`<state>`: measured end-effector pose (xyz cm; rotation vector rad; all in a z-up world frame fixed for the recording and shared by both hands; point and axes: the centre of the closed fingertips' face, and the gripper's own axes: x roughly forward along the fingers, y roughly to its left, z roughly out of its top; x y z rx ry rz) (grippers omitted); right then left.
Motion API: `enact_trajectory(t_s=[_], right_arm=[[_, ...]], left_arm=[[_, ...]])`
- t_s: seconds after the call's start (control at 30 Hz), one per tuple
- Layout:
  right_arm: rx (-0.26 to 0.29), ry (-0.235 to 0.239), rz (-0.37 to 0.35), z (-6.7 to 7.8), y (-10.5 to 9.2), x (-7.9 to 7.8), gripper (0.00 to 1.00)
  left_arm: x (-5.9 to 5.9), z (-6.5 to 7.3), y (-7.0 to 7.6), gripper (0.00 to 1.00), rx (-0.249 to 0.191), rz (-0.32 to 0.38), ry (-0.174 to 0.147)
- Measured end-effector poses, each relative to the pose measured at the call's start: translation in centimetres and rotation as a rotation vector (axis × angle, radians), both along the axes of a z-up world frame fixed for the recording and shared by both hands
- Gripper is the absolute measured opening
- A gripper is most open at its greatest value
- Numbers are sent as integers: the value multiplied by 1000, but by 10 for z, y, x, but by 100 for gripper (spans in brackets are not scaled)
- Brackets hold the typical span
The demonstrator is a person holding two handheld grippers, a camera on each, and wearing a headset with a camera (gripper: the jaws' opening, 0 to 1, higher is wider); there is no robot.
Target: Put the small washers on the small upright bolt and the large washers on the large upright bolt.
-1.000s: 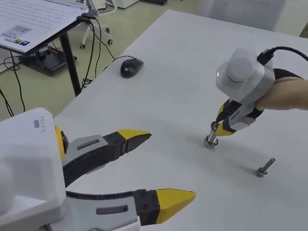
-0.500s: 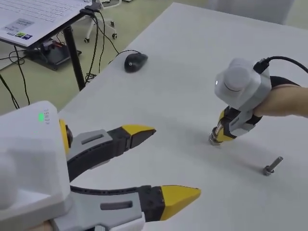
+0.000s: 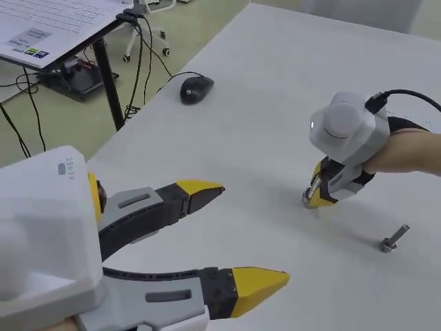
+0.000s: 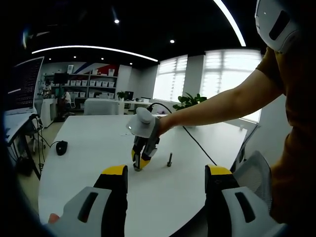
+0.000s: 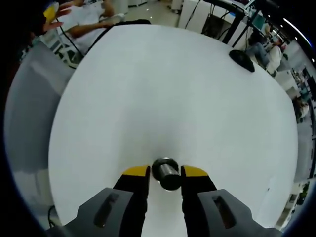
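My right gripper (image 3: 318, 195) reaches down to the white table (image 3: 262, 103), its yellow-tipped jaws pressed against both sides of the large upright bolt (image 3: 308, 196). The right gripper view looks down on the bolt's round top (image 5: 166, 174) between the two fingertips (image 5: 137, 171). The small bolt (image 3: 394, 238) stands alone to the right, slightly tilted. My left gripper (image 3: 241, 234) hovers open near the table's front, holding nothing. In the left gripper view, its own jaws (image 4: 168, 173) frame the right gripper (image 4: 139, 162) and the small bolt (image 4: 169, 160).
A black mouse (image 3: 196, 89) lies near the table's left edge. Beyond that edge stands a laptop (image 3: 48, 21) on a black stand with hanging cables. A person's arm (image 4: 212, 106) stretches in from the right.
The right gripper has dropped lower along the large bolt, so that its jaws now hide most of it. The left gripper has stayed open and roughly in place.
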<state>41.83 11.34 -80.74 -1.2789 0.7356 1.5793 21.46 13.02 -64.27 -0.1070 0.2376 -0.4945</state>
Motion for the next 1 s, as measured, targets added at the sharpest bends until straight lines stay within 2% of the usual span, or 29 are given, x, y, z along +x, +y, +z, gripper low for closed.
enact_trajectory(t_s=[0.1,0.27,0.33,0.5,0.6,0.67,0.73,0.8,0.87,0.9,0.93,0.97,1.0], right_arm=[[40,-1,-26,11,-3,0,26],[119,-15,-75,36,-20,-6,25],[166,-9,-114,46,-25,-12,25],[258,-29,-133,70,-37,-35,25],[354,-41,-147,89,-42,-50,24],[394,-15,-167,90,-47,-53,24],[449,-6,-187,97,-56,-65,24],[515,24,-222,103,-63,-76,25],[627,72,-259,113,-71,-92,24],[668,100,-303,114,-79,-98,24],[689,126,-305,114,-85,-106,24],[726,136,-301,115,-92,-114,24],[736,130,-335,114,-99,-115,24]], left_arm=[[1,1,-1,62,2,-5,-5],[3,4,-5,62,3,-24,-15],[4,4,-9,62,10,-41,-11],[4,3,-18,62,5,-73,-13],[3,2,-22,62,2,-91,-9],[3,1,-23,62,3,-97,-4],[2,1,-24,62,7,-104,-3],[2,4,-24,62,9,-108,-8],[3,4,-22,62,9,-106,-12],[3,3,-19,63,12,-104,-13],[2,1,-16,63,13,-104,-11],[2,0,-15,63,12,-105,-7],[2,-1,-15,62,11,-107,-7]])
